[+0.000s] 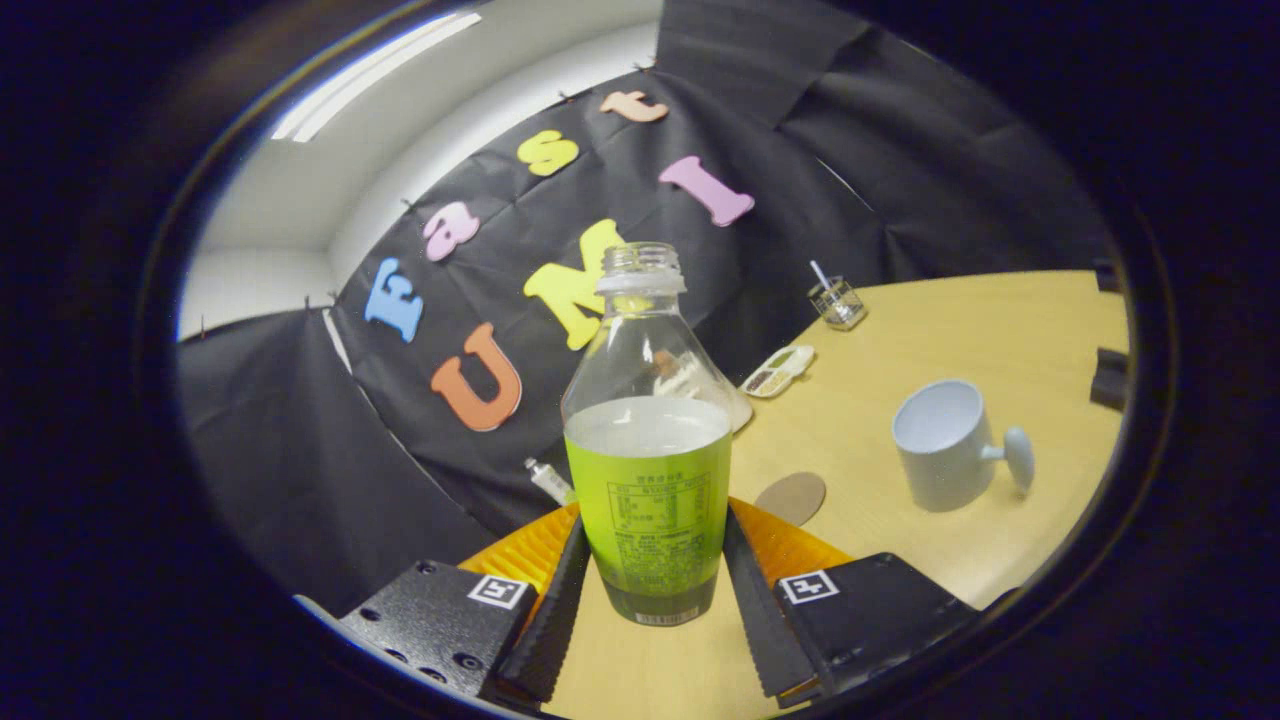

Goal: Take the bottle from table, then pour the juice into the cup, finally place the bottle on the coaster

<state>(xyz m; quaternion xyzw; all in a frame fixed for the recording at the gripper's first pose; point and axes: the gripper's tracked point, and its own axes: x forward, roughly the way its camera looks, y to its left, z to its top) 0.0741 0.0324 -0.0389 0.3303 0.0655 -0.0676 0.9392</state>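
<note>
Pale wooden table (pixel 1000 330) bearing cup (pixel 945 447), coaster (pixel 791 497), small glass (pixel 837 302), divided dish (pixel 778 371).

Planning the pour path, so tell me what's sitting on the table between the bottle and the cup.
In the gripper view, a round brown coaster lies flat on the table between the bottle, held in the claw, and the cup; otherwise bare wood.

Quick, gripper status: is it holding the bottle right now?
Gripper: closed on the uncapped clear plastic bottle with the green label, one finger pressing each side; bottle appears lifted off the wooden table.
</note>
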